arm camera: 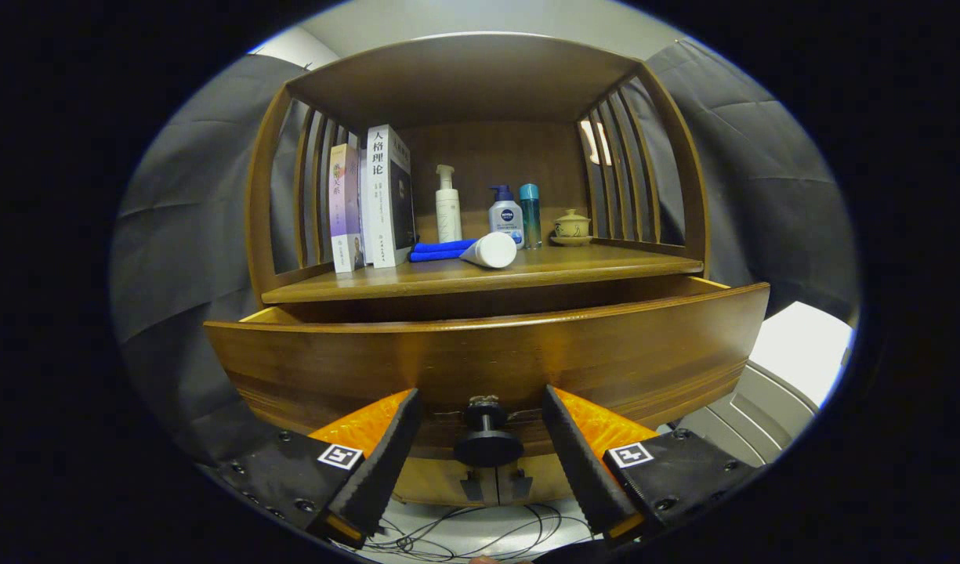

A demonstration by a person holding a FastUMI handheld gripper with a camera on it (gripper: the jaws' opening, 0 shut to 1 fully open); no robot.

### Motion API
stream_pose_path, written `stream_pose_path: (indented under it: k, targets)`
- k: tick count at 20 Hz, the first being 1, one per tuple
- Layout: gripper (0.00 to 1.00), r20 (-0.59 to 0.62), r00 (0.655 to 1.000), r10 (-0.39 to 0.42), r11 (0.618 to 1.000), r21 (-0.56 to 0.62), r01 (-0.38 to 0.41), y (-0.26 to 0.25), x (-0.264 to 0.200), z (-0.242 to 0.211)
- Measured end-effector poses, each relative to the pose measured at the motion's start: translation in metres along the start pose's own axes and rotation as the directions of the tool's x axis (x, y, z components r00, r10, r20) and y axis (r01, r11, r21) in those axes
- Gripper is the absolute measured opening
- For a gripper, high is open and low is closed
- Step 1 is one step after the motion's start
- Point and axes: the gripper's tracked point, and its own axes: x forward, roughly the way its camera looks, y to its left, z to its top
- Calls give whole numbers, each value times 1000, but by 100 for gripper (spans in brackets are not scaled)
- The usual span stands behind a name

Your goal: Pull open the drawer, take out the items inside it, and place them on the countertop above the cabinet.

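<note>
The wooden cabinet's drawer stands pulled out a little, its wide front panel just ahead of me. Its dark round knob sits between my fingers, with a gap on each side. My gripper is open and neither finger touches the knob. The front panel hides the inside of the drawer. Above it is the countertop, where a white tube lies on its side against a folded blue cloth.
At the countertop's back stand two upright books, a white pump bottle, a blue-capped pump bottle, a teal bottle and a lidded cup on a saucer. Slatted sides and a roof enclose the shelf. Cables lie below.
</note>
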Motion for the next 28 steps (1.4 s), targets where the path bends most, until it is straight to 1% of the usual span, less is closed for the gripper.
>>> stream_pose_path:
  k: [6, 11, 14, 16, 20, 22, 24, 28]
  targets:
    - [98, -30, 999, 15, 999, 41, -14, 0, 37, 7]
    - [98, -41, 999, 16, 999, 39, -14, 0, 61, 14]
    - [98, -65, 998, 21, 999, 48, -18, 3, 70, 10]
    - [98, -91, 996, 22, 999, 34, -19, 7, 79, 9]
    - [98, -121, 992, 31, 999, 41, -26, 9, 79, 6]
    - [98, -138, 990, 13, 999, 46, -7, 0, 68, 10]
    - [98, -74, 997, 23, 998, 66, -19, -4, 48, 34]
    - [98, 53, 998, 30, 999, 11, -31, -17, -21, 86]
